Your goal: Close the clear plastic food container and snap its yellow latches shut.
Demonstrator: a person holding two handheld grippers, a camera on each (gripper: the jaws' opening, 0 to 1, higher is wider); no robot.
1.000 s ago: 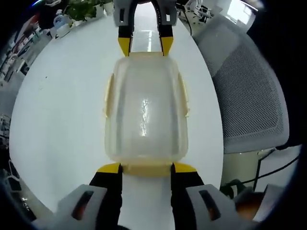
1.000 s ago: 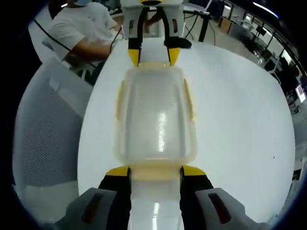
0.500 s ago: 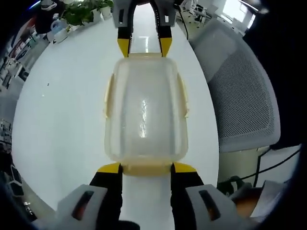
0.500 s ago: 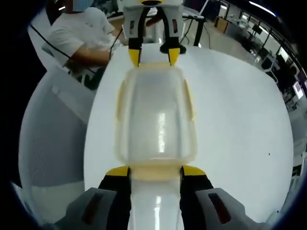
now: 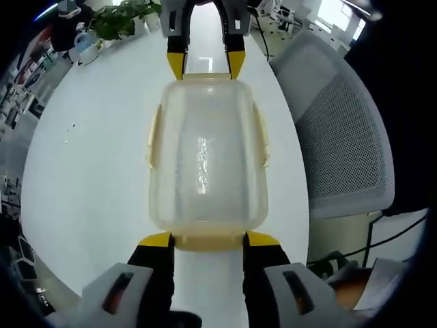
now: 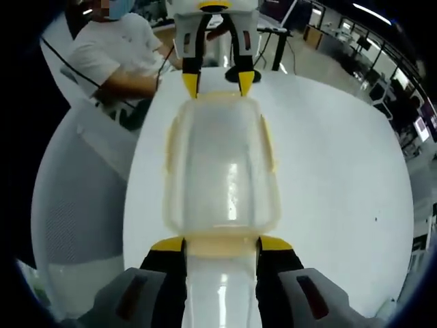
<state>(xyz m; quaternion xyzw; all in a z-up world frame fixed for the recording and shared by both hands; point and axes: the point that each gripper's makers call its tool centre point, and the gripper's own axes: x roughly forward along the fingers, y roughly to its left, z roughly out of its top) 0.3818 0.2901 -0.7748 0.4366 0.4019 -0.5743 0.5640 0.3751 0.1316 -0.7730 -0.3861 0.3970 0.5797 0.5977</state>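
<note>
The clear plastic container (image 5: 205,157) lies lengthwise between my two grippers over the white table (image 5: 89,157), its lid on. Pale yellow side latches (image 5: 153,137) flare out from its long walls. My left gripper (image 5: 208,239) stands open at the near end, its yellow tips either side of the end latch (image 5: 208,242). My right gripper (image 5: 205,65) meets the far end the same way. In the right gripper view the container (image 6: 222,164) runs from my right gripper (image 6: 223,244), open around the near latch, up to the left gripper (image 6: 217,83).
A grey mesh office chair (image 5: 341,137) stands close to the table's edge, and it is the chair (image 6: 75,198) at the left of the right gripper view. A person in a white shirt (image 6: 116,48) sits beyond it. Potted plants (image 5: 119,17) line the far end.
Both views have drifted across the table and chair, while the container keeps its place between the two grippers. The jaws stand as wide as before.
</note>
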